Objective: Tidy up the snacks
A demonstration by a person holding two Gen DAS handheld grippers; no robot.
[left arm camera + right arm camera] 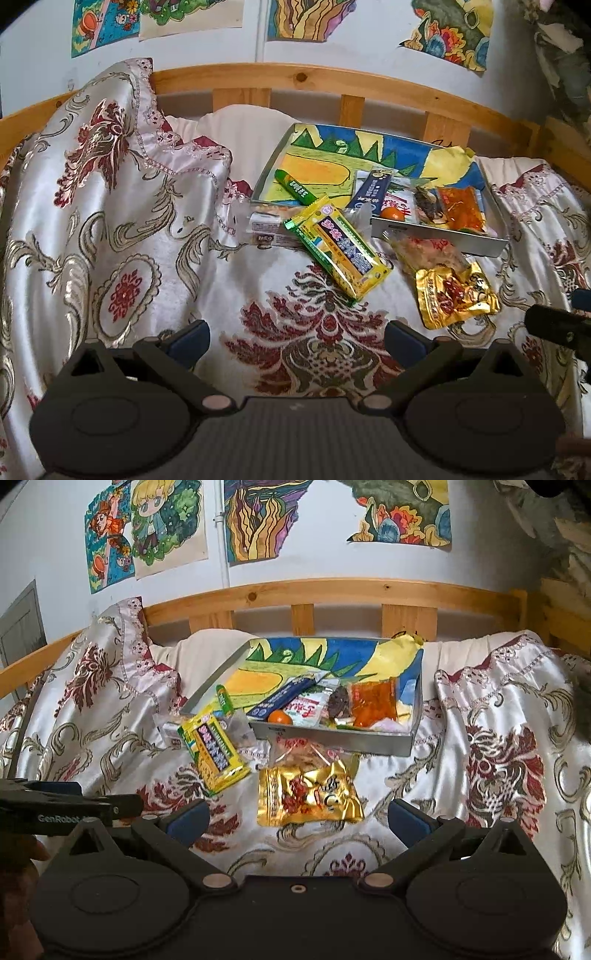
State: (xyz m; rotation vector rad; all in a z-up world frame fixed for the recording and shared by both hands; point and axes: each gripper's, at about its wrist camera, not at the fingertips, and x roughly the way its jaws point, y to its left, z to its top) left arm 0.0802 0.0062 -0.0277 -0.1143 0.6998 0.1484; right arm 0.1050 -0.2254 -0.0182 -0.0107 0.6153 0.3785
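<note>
Several snacks lie loose on the bedspread (110,229), so sorting into the tray (436,240) looks midway. Left gripper (295,339) hovers with jaws spread, empty; at its 12 o'clock sits the yellow-green packet (341,247), overlapping a pale wrapped bar (266,229) at 11. Right gripper (297,818), likewise agape and empty, has the gold pouch (310,794) at 12, likely next; slippery folds may hinder pinching.

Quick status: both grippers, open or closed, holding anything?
Left gripper: open, empty, above the bedspread.
Right gripper: open, empty, near the gold snack packet.
</note>
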